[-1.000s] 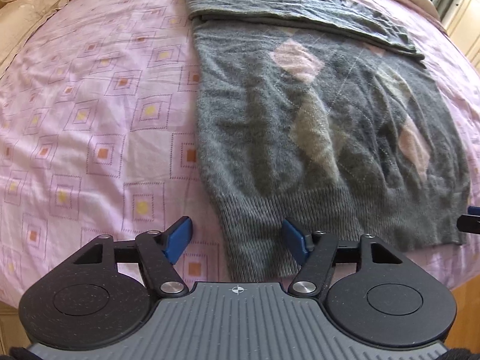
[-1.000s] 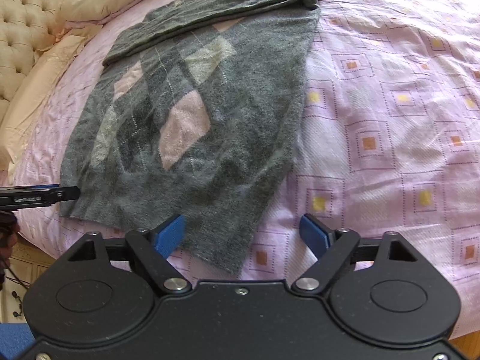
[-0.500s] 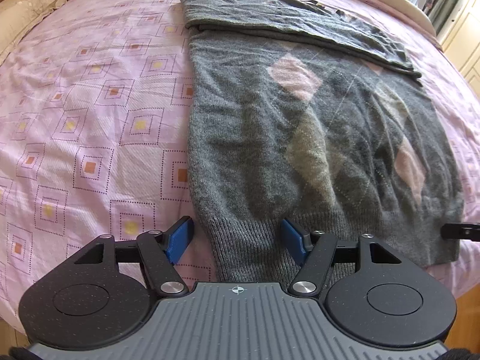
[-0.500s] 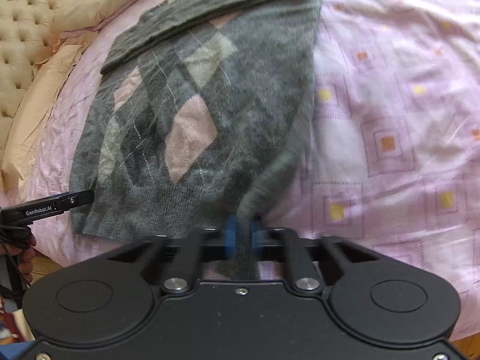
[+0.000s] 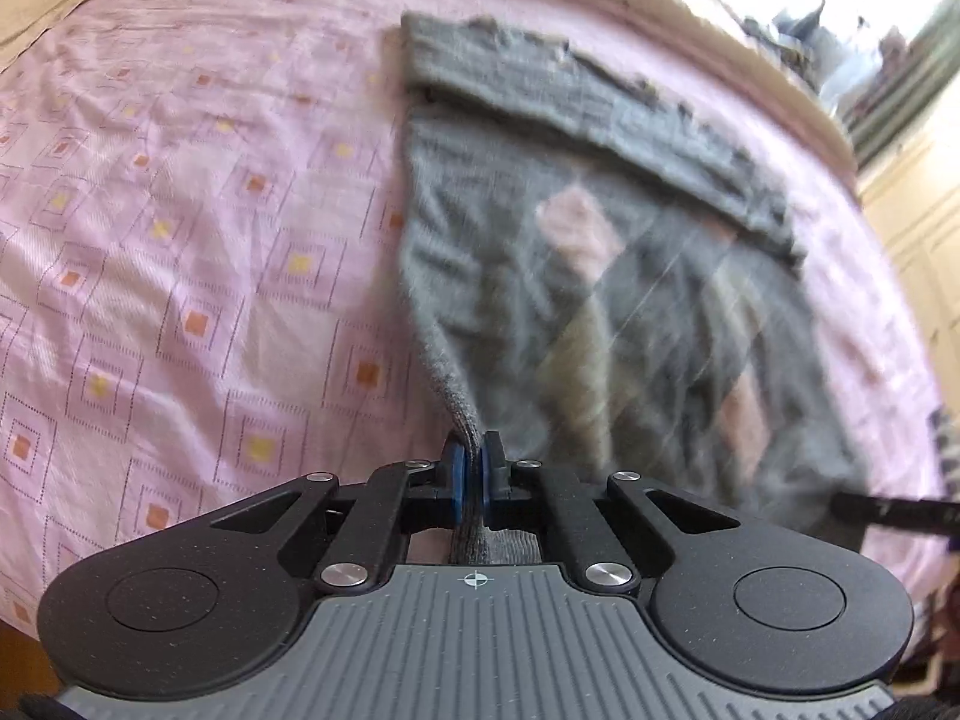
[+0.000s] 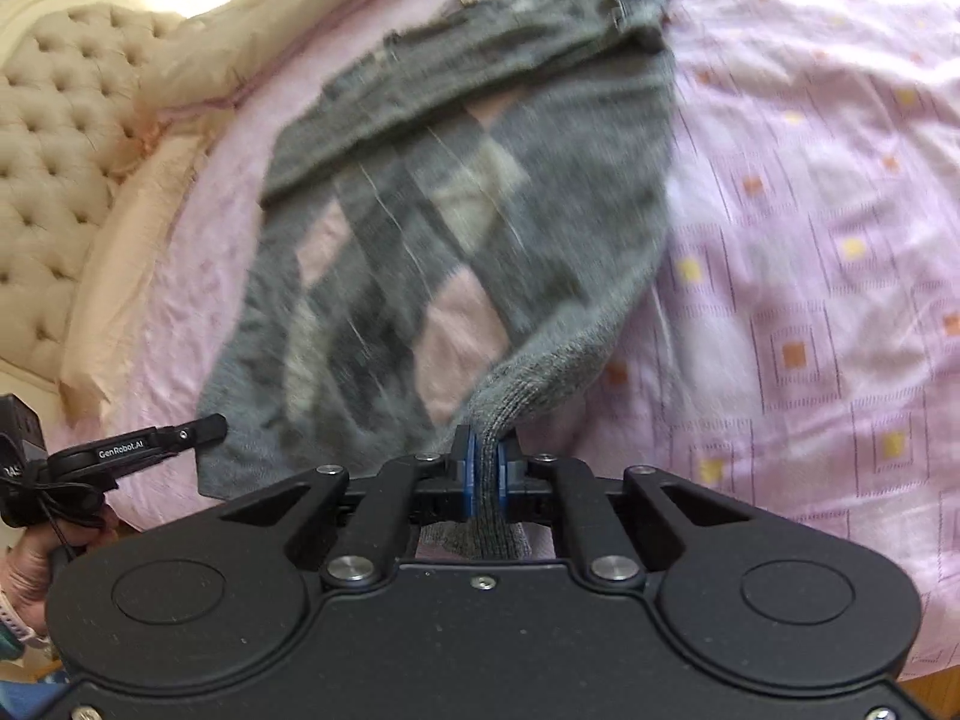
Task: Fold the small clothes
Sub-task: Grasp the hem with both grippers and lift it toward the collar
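Left gripper [image 5: 472, 474]: fingers clamped tight on knit fabric. Right gripper [image 6: 486, 474]: same, clamped on ribbed cloth. Person's hand [image 6: 36, 546] grips the left gripper's handle, low left.

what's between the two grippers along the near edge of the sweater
Only the sweater's ribbed hem: the left gripper pinches one corner, the right gripper the other. The right wrist view shows it.
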